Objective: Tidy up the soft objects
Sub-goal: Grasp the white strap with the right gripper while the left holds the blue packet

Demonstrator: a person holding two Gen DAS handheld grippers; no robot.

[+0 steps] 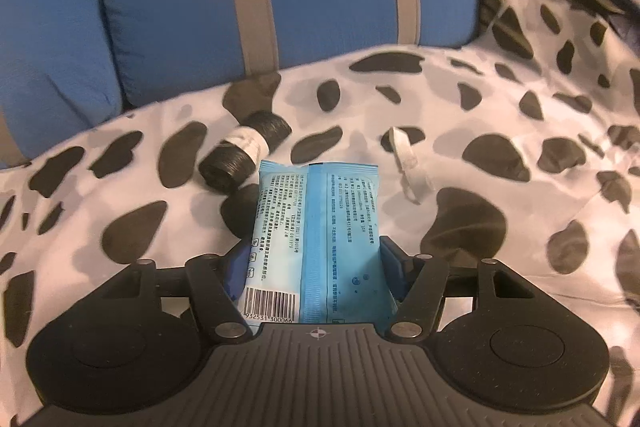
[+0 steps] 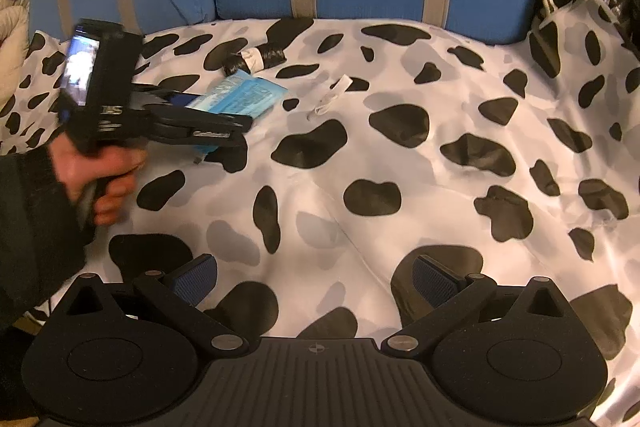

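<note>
Left gripper [image 1: 316,267]: fingers closed on the flat light-blue plastic wet-wipe packet [image 1: 316,239], held at its barcode end. In the left wrist view the packet's long axis runs straight ahead along the fingers, from bottom centre toward mid-frame, its free end raised over the white cow-spotted black-patch bedsheet [image 1: 480,227].

Just beyond that free end, left of centre, lies the black rolled bin-bag bundle with a white paper band [image 1: 246,151], its axis diagonal. A small white paper loop [image 1: 406,163] lies right of centre, apart from both.

Right gripper [image 2: 316,281]: fingers spread wide, empty, low in frame, well apart from everything.

Judgement: the left gripper is nearer the roll; placement beside it turns on lowering forward-left.
</note>
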